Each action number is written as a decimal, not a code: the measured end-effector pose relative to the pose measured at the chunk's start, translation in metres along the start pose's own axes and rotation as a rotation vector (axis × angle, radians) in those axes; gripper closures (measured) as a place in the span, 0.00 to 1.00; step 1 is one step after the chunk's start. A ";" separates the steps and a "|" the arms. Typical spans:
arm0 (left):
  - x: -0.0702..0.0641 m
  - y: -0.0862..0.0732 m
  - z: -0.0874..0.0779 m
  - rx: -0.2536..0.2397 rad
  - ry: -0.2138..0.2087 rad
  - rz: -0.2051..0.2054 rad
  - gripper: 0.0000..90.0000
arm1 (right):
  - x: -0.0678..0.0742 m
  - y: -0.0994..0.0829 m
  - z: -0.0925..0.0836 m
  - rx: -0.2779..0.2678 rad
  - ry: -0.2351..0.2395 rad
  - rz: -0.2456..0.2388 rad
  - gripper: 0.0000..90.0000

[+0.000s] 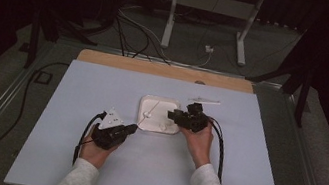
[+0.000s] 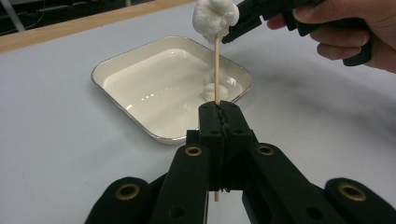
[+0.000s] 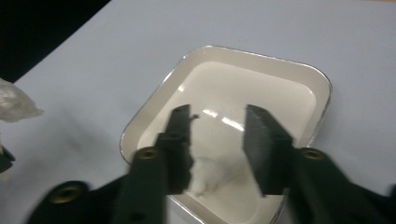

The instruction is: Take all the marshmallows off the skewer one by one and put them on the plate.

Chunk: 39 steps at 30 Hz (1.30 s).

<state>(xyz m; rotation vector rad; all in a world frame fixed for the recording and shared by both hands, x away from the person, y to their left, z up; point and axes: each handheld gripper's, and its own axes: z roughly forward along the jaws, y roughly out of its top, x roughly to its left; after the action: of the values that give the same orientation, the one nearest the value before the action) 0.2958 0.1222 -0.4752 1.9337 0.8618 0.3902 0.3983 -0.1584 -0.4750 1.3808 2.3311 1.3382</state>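
High view count: one white tray [image 1: 151,101], two grippers, one spare stick [image 1: 204,101] behind the tray.
Marshmallows: two; one [image 2: 215,17] on the skewer [image 2: 216,70], one [image 3: 208,178] lying in the tray.
Left gripper [image 2: 220,114]: clenched on the skewer, just before the tray.
Right gripper [image 3: 217,144]: released, jaws apart over the tray's marshmallow.
Room: bare desk [image 1: 149,171] all around.
Hidden: skewer's lower end.

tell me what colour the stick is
Light tan wood; the stick shows best in the left gripper view.

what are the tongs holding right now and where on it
The left tongs clamp a wooden skewer low on its stick, a marshmallow on top. The right tongs stand open, holding nothing.
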 end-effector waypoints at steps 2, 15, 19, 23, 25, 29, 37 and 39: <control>0.000 0.000 0.000 0.001 0.000 -0.001 1.00 | 0.000 0.000 0.001 0.011 -0.008 0.004 0.58; 0.001 0.000 0.001 -0.003 -0.002 -0.011 1.00 | 0.014 0.003 -0.011 -0.030 0.123 0.009 0.31; 0.001 0.000 0.001 -0.006 -0.002 -0.016 1.00 | 0.020 0.004 -0.013 -0.041 0.177 0.013 0.30; 0.001 0.001 0.001 -0.014 -0.006 -0.023 1.00 | 0.026 0.005 -0.014 -0.047 0.223 0.015 0.29; 0.001 0.001 0.001 -0.016 -0.007 -0.025 1.00 | 0.030 0.005 -0.014 -0.048 0.239 0.014 0.29; 0.000 0.001 0.001 -0.022 -0.011 -0.029 1.00 | 0.036 0.004 -0.013 -0.053 0.276 0.013 0.30; -0.001 0.002 0.000 -0.032 -0.015 -0.035 1.00 | 0.045 0.003 -0.008 -0.050 0.318 0.029 0.33; -0.001 0.002 0.000 -0.036 -0.018 -0.037 1.00 | 0.047 0.002 -0.007 -0.050 0.330 0.030 0.34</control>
<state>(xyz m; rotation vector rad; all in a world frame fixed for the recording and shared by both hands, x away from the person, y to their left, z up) 0.2963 0.1207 -0.4731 1.8829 0.8723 0.3627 0.3694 -0.1266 -0.4548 1.2668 2.4597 1.7373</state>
